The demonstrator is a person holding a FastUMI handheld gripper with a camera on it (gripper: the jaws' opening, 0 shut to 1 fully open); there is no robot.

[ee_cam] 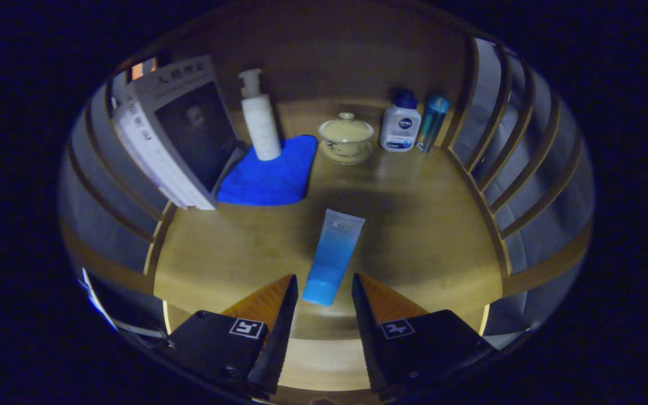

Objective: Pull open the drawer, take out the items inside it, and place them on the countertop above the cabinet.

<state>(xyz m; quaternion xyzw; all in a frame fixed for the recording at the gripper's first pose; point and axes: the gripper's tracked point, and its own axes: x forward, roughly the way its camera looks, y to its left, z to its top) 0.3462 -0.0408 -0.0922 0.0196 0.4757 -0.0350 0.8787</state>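
Nearest my camera, the gripper (324,289) hung with its jaws apart, nothing pressed between them. One end of the tube (332,256) lay flat on the countertop (414,225) in the gap just between the fingertips, touching neither finger as far as I could tell, and the rest of it ran forward beyond them.

Going down in size from there: wooden slats closed the counter in on both sides, and a wooden back panel stood behind it. I saw a book (175,132) leaning against the left slats. Beside it a blue cloth (268,177) lay flat, and a white pump bottle (259,118) stood upright at its far edge. A lidded cup (346,135) sat on its saucer just to the right of the cloth. Near the back right corner stood a white bottle (400,126) with a dark cap, and a slim blue bottle (432,122) just beside it.
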